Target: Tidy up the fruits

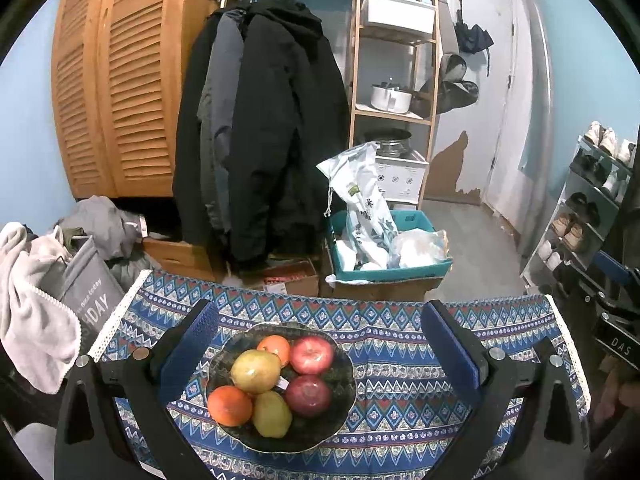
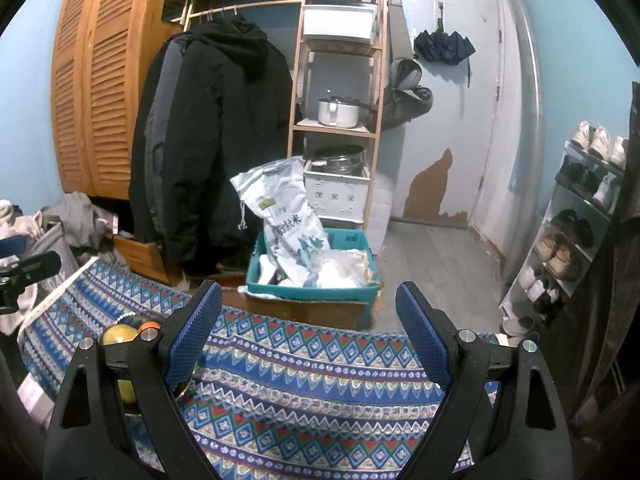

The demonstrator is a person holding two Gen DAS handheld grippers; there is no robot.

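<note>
A dark bowl [image 1: 344, 364] stands on the blue patterned tablecloth [image 1: 400, 400]. It holds two red apples [image 1: 312, 354], two yellow pears [image 1: 255, 371] and two oranges [image 1: 229, 405]. My left gripper [image 1: 319, 306] hovers over the bowl, open wide, its blue pads [image 1: 188, 344] either side of the fruit and touching none of it. In the right wrist view my right gripper [image 2: 308, 288] is open over bare tablecloth [image 2: 320, 380] to the right of the bowl. There only a pear [image 2: 116, 334] and an orange [image 2: 151, 325] peek out behind its left finger.
Beyond the table's far edge a teal bin [image 1: 400, 272] with a white rice bag [image 1: 364, 200] sits on cardboard boxes. Dark coats [image 1: 264, 140] hang behind, a wooden shelf [image 1: 394, 80] stands beside them, laundry [image 1: 36, 300] lies left, and a shoe rack [image 1: 588, 208] is on the right.
</note>
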